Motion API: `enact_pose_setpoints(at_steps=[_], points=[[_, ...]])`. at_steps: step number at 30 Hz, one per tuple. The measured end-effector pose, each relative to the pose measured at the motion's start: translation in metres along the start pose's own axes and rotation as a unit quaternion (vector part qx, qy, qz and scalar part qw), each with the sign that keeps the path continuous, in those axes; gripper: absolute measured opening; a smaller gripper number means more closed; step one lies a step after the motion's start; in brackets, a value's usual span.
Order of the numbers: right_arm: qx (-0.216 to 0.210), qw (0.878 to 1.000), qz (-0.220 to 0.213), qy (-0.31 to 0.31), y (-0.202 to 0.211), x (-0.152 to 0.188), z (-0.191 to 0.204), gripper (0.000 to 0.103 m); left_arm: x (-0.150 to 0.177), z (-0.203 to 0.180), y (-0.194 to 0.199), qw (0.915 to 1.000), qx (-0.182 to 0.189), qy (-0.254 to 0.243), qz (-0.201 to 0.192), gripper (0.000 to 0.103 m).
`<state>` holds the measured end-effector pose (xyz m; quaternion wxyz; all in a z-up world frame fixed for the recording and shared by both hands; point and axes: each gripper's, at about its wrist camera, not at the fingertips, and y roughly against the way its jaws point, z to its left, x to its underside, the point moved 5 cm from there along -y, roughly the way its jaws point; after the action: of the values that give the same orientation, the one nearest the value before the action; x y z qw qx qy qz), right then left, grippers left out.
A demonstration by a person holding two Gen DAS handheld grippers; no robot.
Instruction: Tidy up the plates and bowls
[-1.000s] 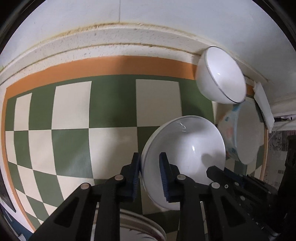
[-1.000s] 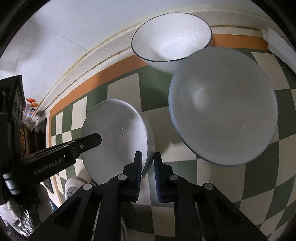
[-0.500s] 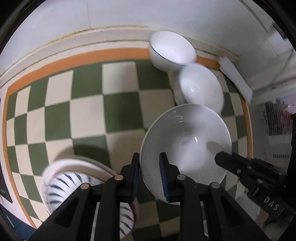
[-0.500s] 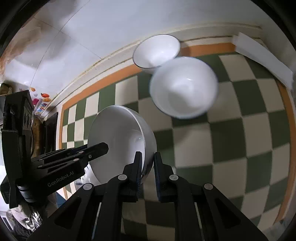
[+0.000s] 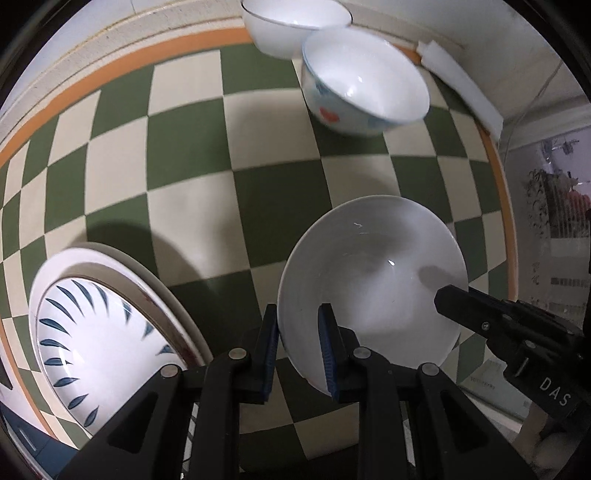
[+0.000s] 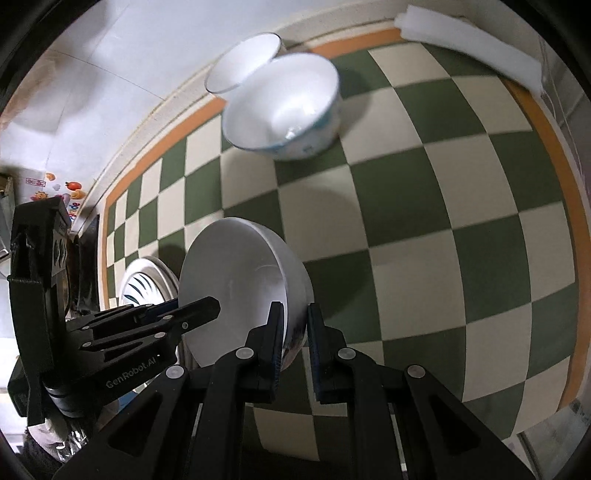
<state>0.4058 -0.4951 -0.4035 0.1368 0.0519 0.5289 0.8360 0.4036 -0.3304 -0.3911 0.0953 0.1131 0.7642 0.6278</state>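
Both grippers hold one plain white bowl [image 5: 373, 288] above the green-and-cream checkered table. My left gripper [image 5: 297, 325] is shut on its left rim. My right gripper [image 6: 295, 325] is shut on the opposite rim of the same bowl [image 6: 236, 288]. The right gripper also shows in the left wrist view [image 5: 491, 325], the left one in the right wrist view [image 6: 184, 314]. A bowl with red and blue marks [image 5: 362, 85] [image 6: 284, 107] stands at the far side, touching a white bowl with a thin dark rim [image 5: 291, 22] [image 6: 240, 62] by the wall.
A stack of plates, the top one with blue leaf strokes [image 5: 99, 332] [image 6: 147, 284], lies at the near left. A white foam strip [image 5: 461, 85] [image 6: 469, 40] lies along the far right edge. The table's orange border [image 6: 546, 125] meets the wall.
Both grippers have pulled back and up with the white bowl. The two far bowls now look further off, and the blue-patterned plate stack has come fully into view at the left.
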Motion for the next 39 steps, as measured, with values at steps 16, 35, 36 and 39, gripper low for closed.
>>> enact_pose_setpoints(at_steps=[16,35,36,39], points=[[-0.005,0.999,0.036,-0.02,-0.027,0.011,-0.028,0.014,0.005,-0.013,-0.018,0.9994,-0.026,-0.011,0.018,0.019],[-0.041,0.997,-0.055,-0.033,0.056,-0.133,-0.028,0.045,-0.141,0.01,0.064,0.9961,-0.011,0.034,-0.081,0.028],[-0.037,0.997,-0.054,-0.032,0.055,-0.14,-0.028,0.045,-0.148,0.01,0.057,0.9967,-0.009,0.034,-0.074,0.028],[-0.033,0.998,-0.046,-0.031,0.041,-0.16,-0.028,0.045,-0.16,0.013,0.042,0.9978,-0.008,0.034,-0.056,0.028]])
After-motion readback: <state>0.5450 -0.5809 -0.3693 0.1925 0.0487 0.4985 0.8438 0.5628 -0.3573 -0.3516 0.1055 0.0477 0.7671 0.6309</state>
